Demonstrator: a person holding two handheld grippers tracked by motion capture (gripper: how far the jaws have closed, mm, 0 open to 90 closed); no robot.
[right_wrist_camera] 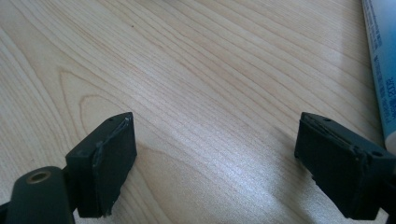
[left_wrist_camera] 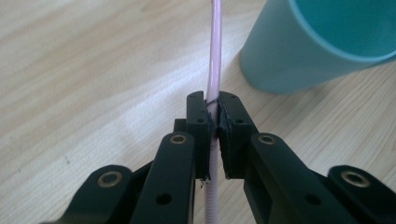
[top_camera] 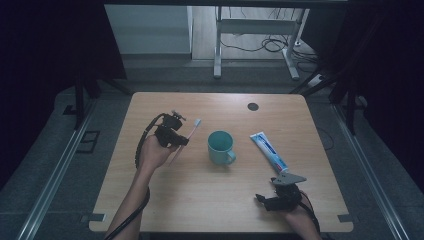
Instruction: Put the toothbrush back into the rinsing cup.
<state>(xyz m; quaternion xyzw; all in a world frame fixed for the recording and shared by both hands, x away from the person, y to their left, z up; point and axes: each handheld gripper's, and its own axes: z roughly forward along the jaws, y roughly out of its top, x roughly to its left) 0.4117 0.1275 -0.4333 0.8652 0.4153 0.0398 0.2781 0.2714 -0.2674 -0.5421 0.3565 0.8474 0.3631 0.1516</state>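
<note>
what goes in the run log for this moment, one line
left gripper: shut on pink toothbrush | right gripper: open, empty | teal mug: upright, mid-table | toothpaste tube: flat, untouched

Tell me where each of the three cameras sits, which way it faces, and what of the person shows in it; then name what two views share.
High view: fixed above the person's side, looking forward and down on the table; both forearms enter from the bottom, left gripper, right gripper.
Left gripper view: rides the left gripper, looks along shut jaws clamping the pink toothbrush, teal cup beyond.
Right gripper view: rides the right gripper, looks past wide-open jaws at bare wood, toothpaste tube at the edge.
Shared: high and left gripper views both show toothbrush and cup.
</note>
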